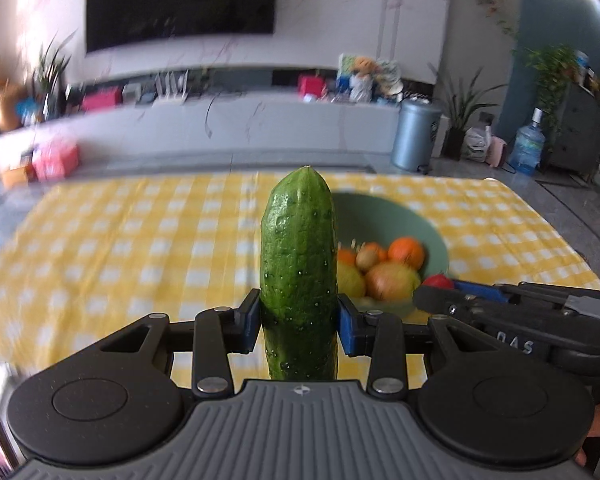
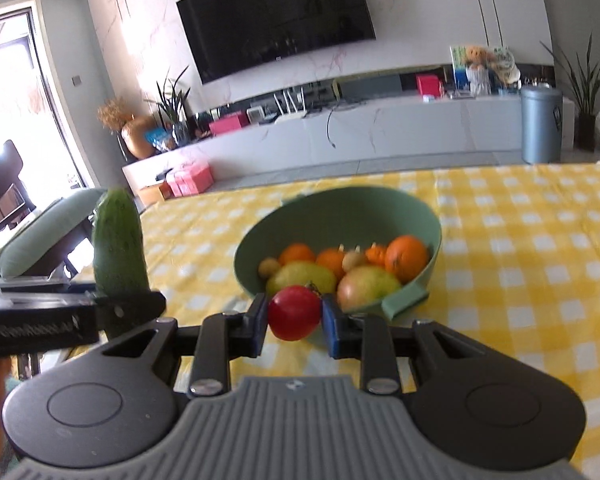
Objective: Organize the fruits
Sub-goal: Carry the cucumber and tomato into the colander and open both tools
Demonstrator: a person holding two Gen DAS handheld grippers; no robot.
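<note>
While the left gripper (image 1: 299, 316) pinches an upright green cucumber (image 1: 299, 248), the right gripper (image 2: 295, 317) clamps a red tomato (image 2: 294, 317) near the fruit-filled green bowl (image 2: 428, 220).

Both wrist views toward bowl (image 1: 428, 220)

wall television (image 2: 276, 20), grey bin (image 2: 541, 124)

Marble wall (image 2: 420, 20) ahead of claw, carrying black television (image 2: 276, 16). Low white console (image 2: 340, 136) beneath. Grey bin (image 2: 541, 124) far right. Bright window (image 2: 16, 92) left. Yellow checked tablecloth (image 2: 520, 240) below.
</note>
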